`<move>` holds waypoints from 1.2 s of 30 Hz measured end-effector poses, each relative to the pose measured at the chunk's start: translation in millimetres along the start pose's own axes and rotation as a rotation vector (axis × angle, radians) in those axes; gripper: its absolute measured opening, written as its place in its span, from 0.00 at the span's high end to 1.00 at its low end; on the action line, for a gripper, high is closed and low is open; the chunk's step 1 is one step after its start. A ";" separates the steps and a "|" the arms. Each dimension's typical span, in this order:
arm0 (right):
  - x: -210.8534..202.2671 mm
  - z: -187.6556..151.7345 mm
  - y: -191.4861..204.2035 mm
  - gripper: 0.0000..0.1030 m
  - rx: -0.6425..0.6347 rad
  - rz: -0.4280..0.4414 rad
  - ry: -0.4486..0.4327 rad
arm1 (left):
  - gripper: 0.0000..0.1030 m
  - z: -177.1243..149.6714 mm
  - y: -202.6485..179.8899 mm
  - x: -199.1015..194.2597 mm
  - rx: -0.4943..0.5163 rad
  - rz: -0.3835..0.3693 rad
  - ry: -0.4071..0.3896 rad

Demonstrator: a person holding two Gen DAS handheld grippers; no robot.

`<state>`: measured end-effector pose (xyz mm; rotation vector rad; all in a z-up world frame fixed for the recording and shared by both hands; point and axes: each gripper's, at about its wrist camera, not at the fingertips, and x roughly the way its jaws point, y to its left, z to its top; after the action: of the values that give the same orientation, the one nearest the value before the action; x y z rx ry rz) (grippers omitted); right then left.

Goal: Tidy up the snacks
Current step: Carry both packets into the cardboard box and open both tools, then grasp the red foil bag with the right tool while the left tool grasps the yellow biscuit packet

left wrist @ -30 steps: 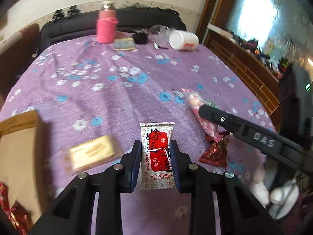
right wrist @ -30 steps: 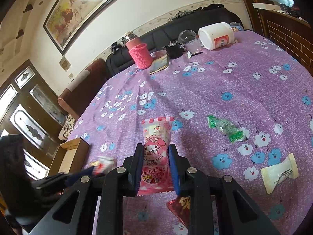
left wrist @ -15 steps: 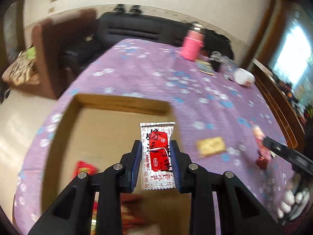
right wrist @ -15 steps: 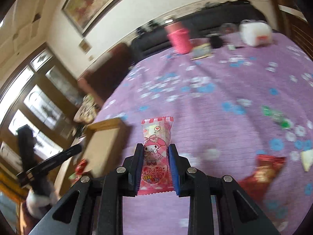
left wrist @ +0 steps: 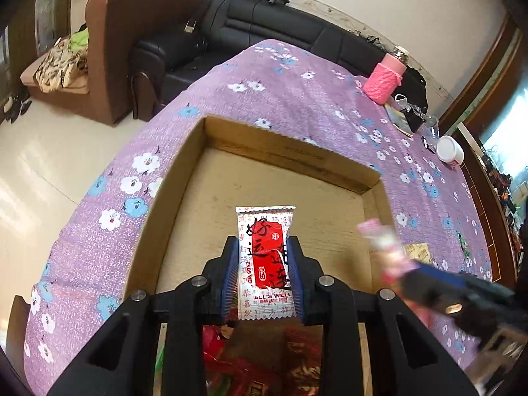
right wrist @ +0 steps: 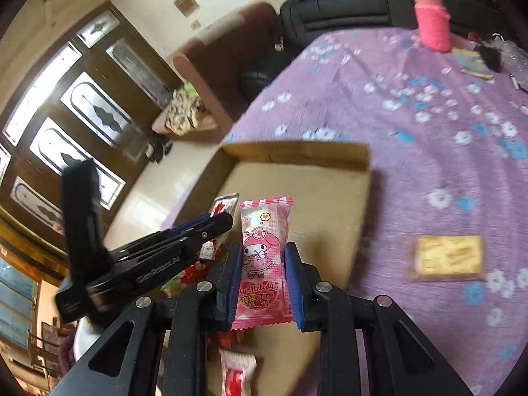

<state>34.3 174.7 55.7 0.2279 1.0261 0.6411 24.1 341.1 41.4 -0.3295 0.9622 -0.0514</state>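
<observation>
My left gripper (left wrist: 263, 249) is shut on a red and white snack packet (left wrist: 265, 257), held above the open cardboard box (left wrist: 287, 150). My right gripper (right wrist: 260, 255) is shut on a pink My Melody candy packet (right wrist: 264, 257) over the same box (right wrist: 297, 153). In the right wrist view the left gripper (right wrist: 217, 222) reaches in from the left with its packet (right wrist: 226, 203). In the left wrist view the right gripper (left wrist: 396, 265) comes in blurred from the right with the pink packet (left wrist: 382, 241). Red wrapped snacks (left wrist: 260, 353) lie in the box's near end.
A yellow cracker packet (right wrist: 448, 254) lies on the purple flowered tablecloth (right wrist: 429, 132) right of the box. At the far end stand a pink sleeved bottle (left wrist: 384, 79), a white jar (left wrist: 449, 150) and small items. A black sofa (left wrist: 280, 23) and brown armchair (left wrist: 109, 49) stand beyond.
Both grippers have swung left from the middle of the table to above the cardboard box, each still holding its packet. The right gripper now shows close beside the left one.
</observation>
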 end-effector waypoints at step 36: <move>-0.8 17.7 -86.7 0.69 -0.086 -0.457 -0.032 | 0.27 -58.9 -46.2 -126.3 -0.032 -0.206 -0.228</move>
<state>82.7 107.3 25.2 -0.0730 0.9742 0.2641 -91.5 306.1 124.8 -0.4535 0.7011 -0.1824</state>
